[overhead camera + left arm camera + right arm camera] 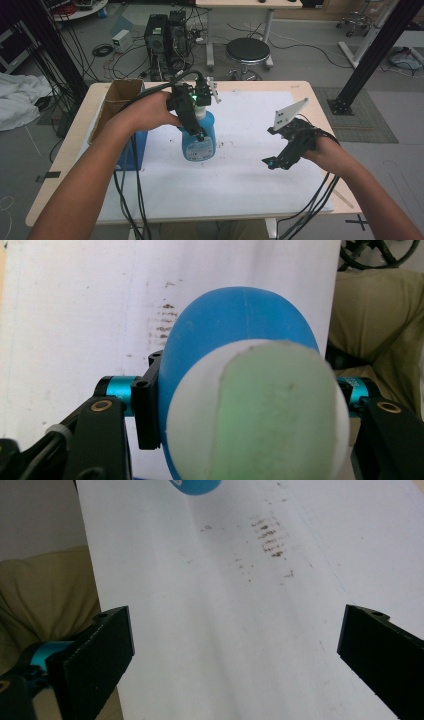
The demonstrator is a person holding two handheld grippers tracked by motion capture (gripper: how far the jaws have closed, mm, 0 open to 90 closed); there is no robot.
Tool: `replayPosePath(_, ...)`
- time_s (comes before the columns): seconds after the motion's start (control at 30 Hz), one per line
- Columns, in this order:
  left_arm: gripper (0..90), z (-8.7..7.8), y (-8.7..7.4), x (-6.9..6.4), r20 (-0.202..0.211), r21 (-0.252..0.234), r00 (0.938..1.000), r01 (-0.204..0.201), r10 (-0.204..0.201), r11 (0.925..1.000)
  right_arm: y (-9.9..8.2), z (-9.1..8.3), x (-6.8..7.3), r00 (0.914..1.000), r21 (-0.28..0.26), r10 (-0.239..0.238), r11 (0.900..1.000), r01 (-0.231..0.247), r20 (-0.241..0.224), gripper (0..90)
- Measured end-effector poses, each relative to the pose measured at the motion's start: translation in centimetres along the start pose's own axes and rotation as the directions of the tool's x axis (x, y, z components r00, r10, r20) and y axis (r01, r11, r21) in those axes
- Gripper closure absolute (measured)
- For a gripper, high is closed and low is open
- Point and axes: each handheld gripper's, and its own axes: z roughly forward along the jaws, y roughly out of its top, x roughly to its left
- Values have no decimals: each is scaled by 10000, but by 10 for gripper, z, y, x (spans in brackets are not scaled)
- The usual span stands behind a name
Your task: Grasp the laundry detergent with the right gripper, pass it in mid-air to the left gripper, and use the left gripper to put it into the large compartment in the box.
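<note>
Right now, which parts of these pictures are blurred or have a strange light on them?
Left gripper view: the blue spray bottle sits so near that its white top is out of focus, tinted green. High view: dim overall, with a green lamp glowing on the left gripper. Right gripper view: the black jaws look soft, the stained white sheet sharper.

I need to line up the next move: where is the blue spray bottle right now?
In the high view the blue spray bottle stands upright left of centre on the white sheet, clamped in the left gripper, just right of the cardboard box.
</note>
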Motion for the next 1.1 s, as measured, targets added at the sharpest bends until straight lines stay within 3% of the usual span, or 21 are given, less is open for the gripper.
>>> replayPosePath(0.07, 380, -2, -1, 3, -135, -16, 9997, 193, -193, 9998, -6, -6, -2, 9992, -92, 88, 9999, -85, 393, 8)
replayPosePath(0.13, 380, -4, -2, 6, -255, 36, 9990, 372, -371, 9993, -13, -13, -5, 9987, 32, 266, 9996, -267, 427, 8)
replayPosePath(0.23, 380, -10, -2, 11, -573, 108, 9957, 734, -727, 9972, -20, -22, -9, 9930, 504, 660, 9962, -712, 983, 9)
replayPosePath(0.37, 380, -24, -4, 18, -885, 181, 9873, 1342, -1321, 9908, -28, -34, -17, 9853, 1514, 1372, 9768, -1517, 1019, 9)
replayPosePath(0.47, 380, -38, -6, 23, -1057, 117, 9799, 1713, -1691, 9852, -36, -43, -21, 9880, 2221, 1400, 9633, -1511, 650, 9)
replayPosePath(0.63, 380, -60, -10, 28, -1283, 53, 9709, 2046, -2022, 9788, -46, -57, -28, 9880, 2245, 1411, 9626, -1517, 626, 10)
replayPosePath(0.83, 380, -82, -17, 31, -1451, -79, 9647, 2211, -2199, 9752, -43, -59, -30, 9883, 2263, 1407, 9624, -1504, 587, 10)
replayPosePath(1.1, 380, -125, -43, 39, -1661, -391, 9526, 2520, -2549, 9669, -38, -58, -32, 9893, 2305, 1345, 9624, -1439, 560, 10)
